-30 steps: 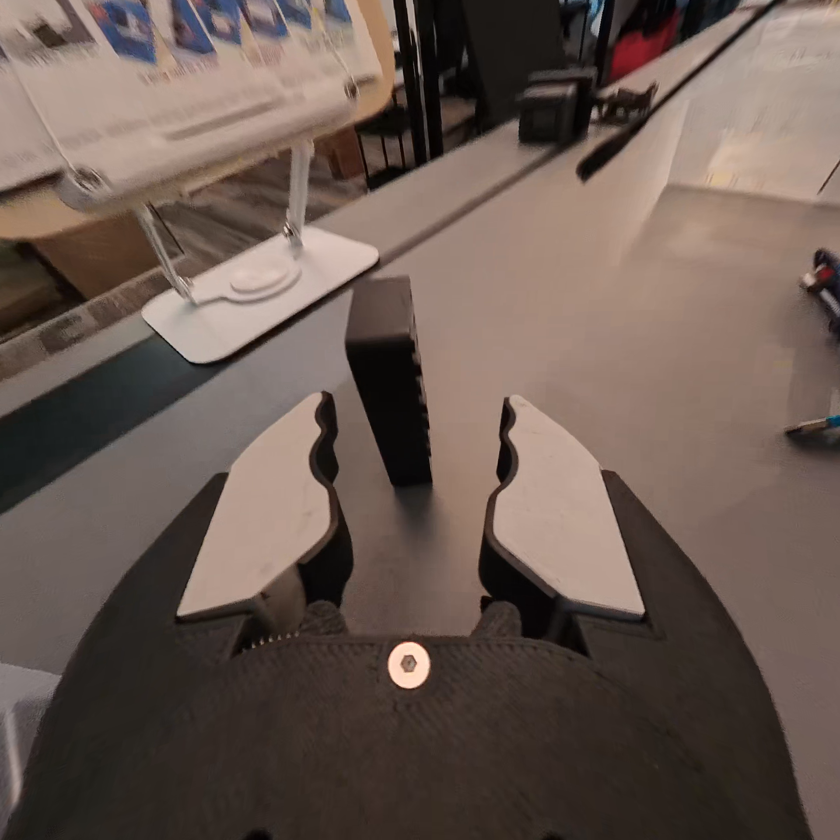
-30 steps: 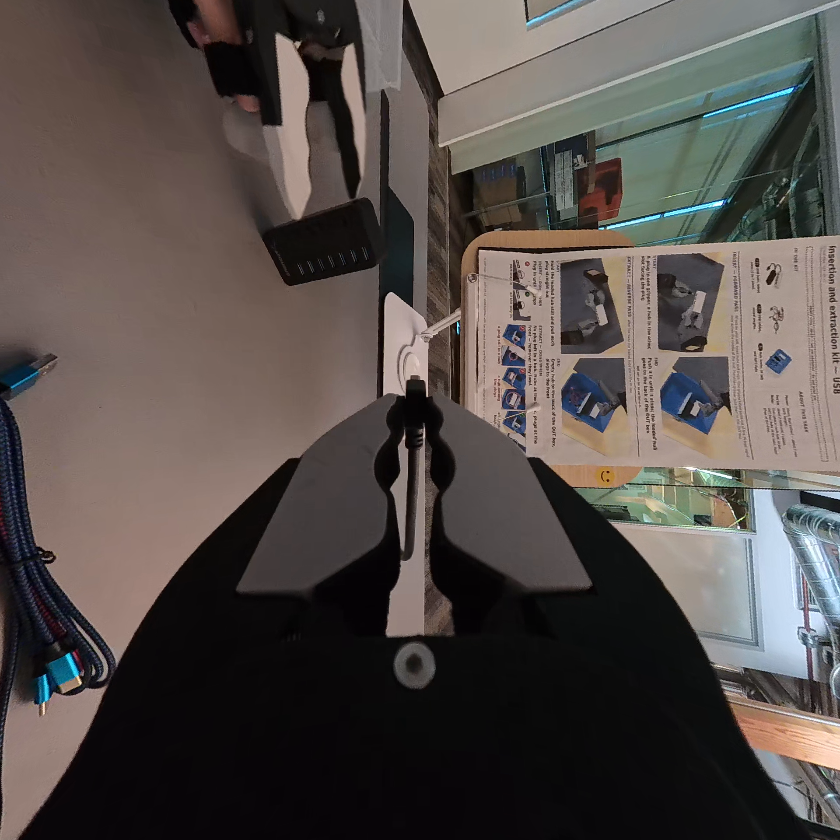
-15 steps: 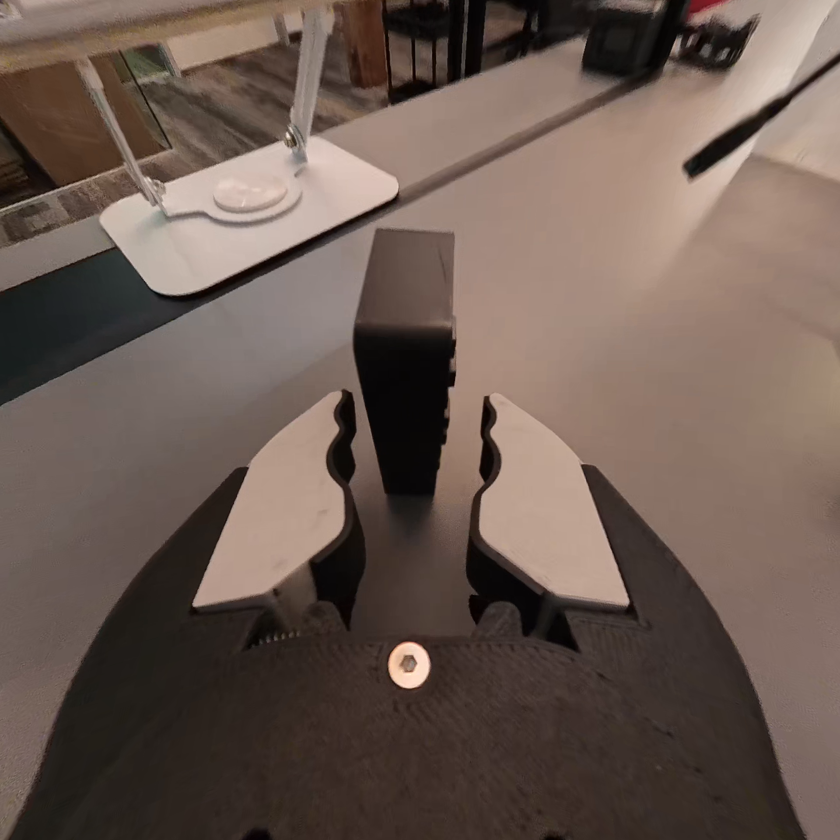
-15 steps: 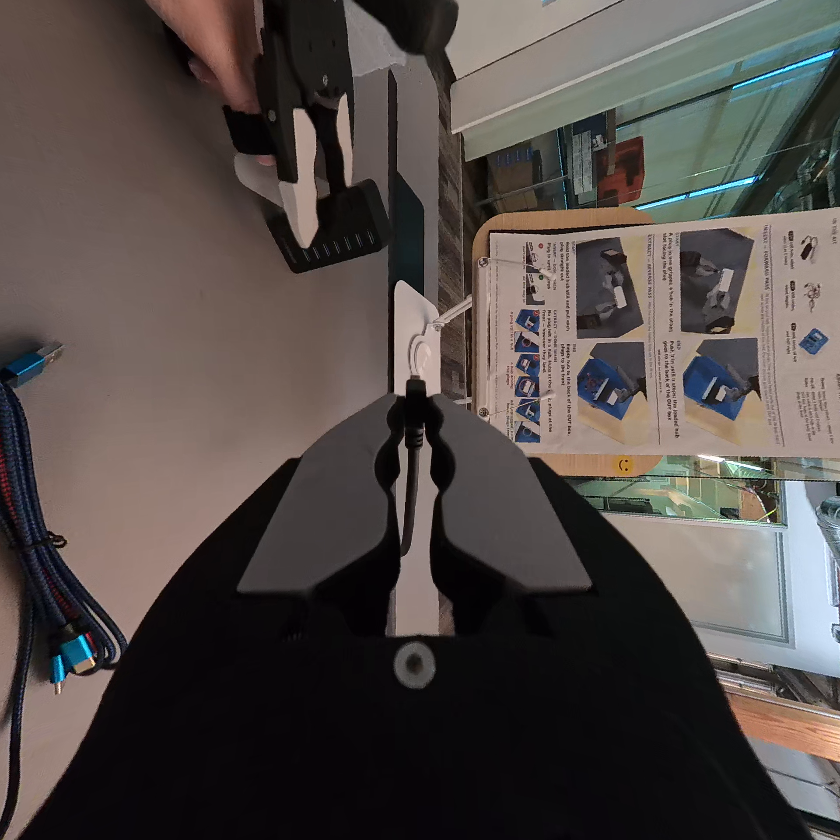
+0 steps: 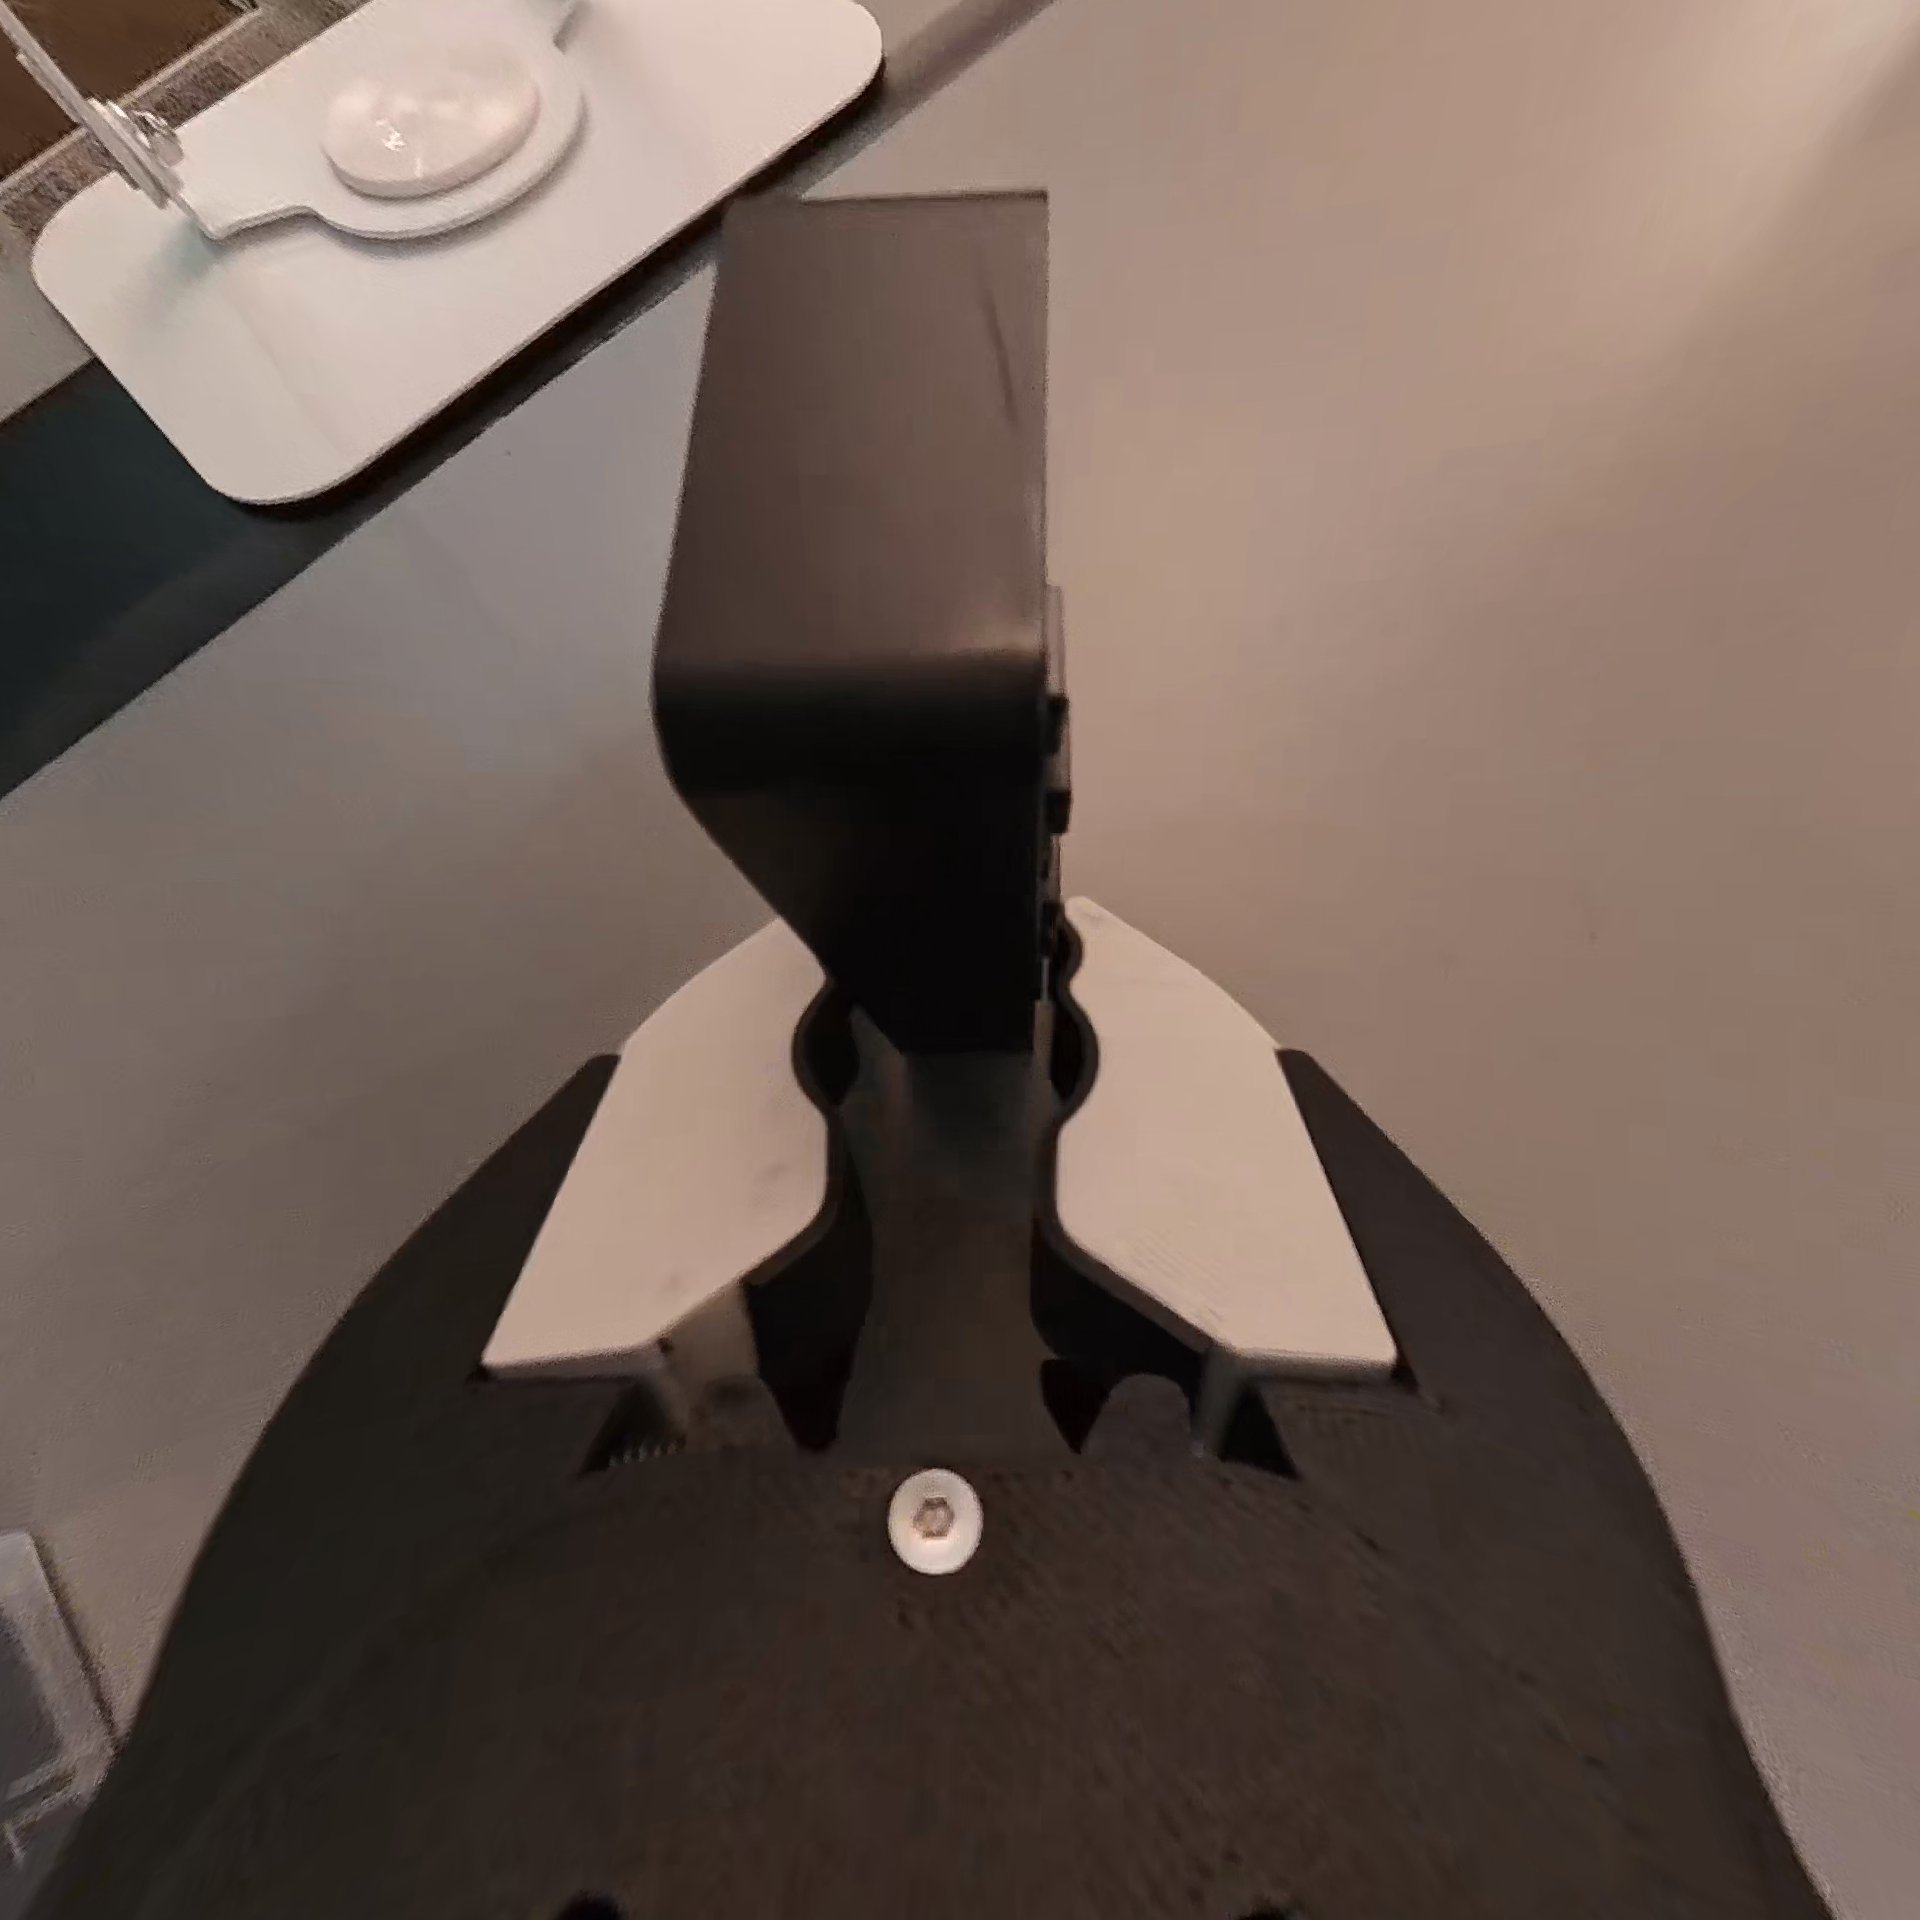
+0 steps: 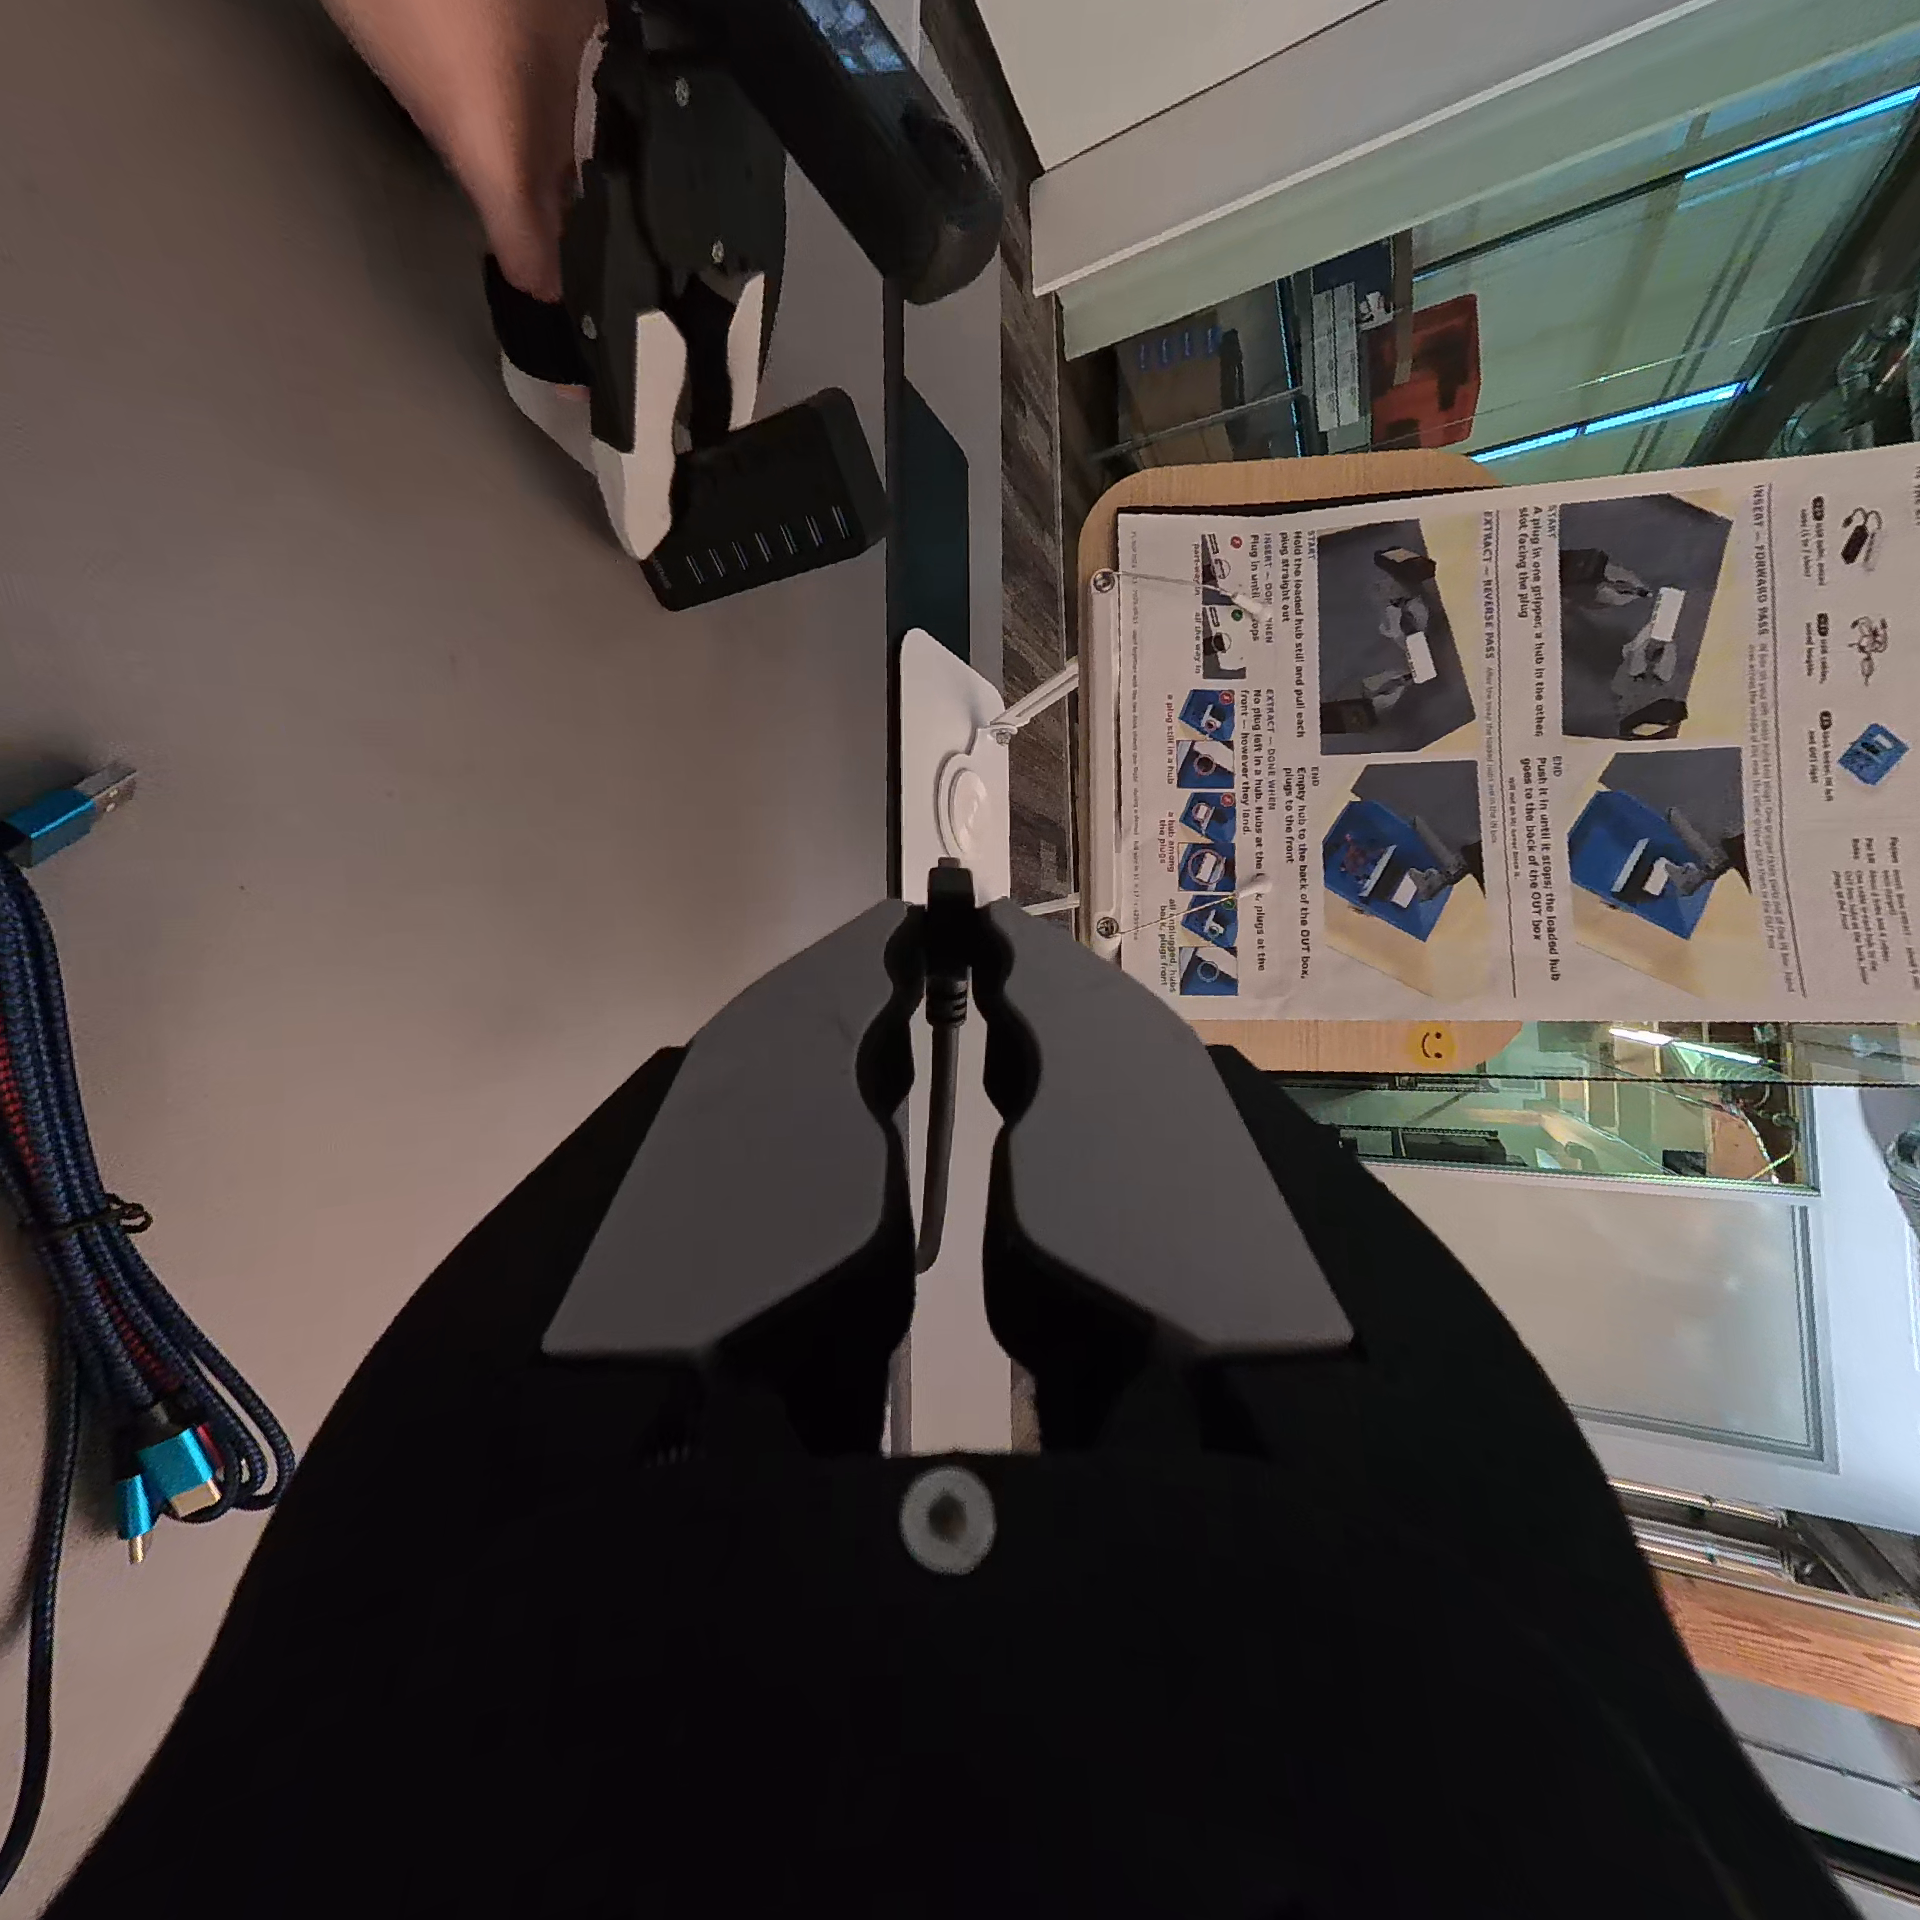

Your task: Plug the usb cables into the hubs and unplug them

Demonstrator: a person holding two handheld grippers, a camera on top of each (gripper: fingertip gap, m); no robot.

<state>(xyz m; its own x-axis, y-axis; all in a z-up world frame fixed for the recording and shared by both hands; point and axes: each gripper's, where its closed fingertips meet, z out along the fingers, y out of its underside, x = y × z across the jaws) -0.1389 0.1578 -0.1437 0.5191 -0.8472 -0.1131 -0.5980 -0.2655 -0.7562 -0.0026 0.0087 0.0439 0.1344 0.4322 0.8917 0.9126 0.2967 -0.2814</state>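
A black USB hub (image 5: 862, 520) lies on the grey table (image 5: 1455, 727), its row of ports facing right. My left gripper (image 5: 945, 956) is shut on the hub's near end, its white fingers (image 5: 707, 1143) pressed against both sides. In the right wrist view the same gripper (image 6: 696, 457) shows at the top left, held by a hand (image 6: 520, 125), with the hub (image 6: 769, 509) in it. My right gripper (image 6: 948, 914) is shut on a black cable plug (image 6: 948, 904) whose tip sticks out past the fingertips. It is well apart from the hub.
A white stand base (image 5: 416, 208) sits at the table edge just beyond the hub and carries an instruction sheet (image 6: 1455, 748). A bundle of blue braided cables (image 6: 83, 1247) and a loose blue USB plug (image 6: 62, 821) lie on the table (image 6: 416, 831). One gripper's finger ends stand about 30 cm off the other's.
My left gripper moved forward over the hub and closed its fingers on the near end. My right gripper kept its hold on the black plug and shifted only slightly.
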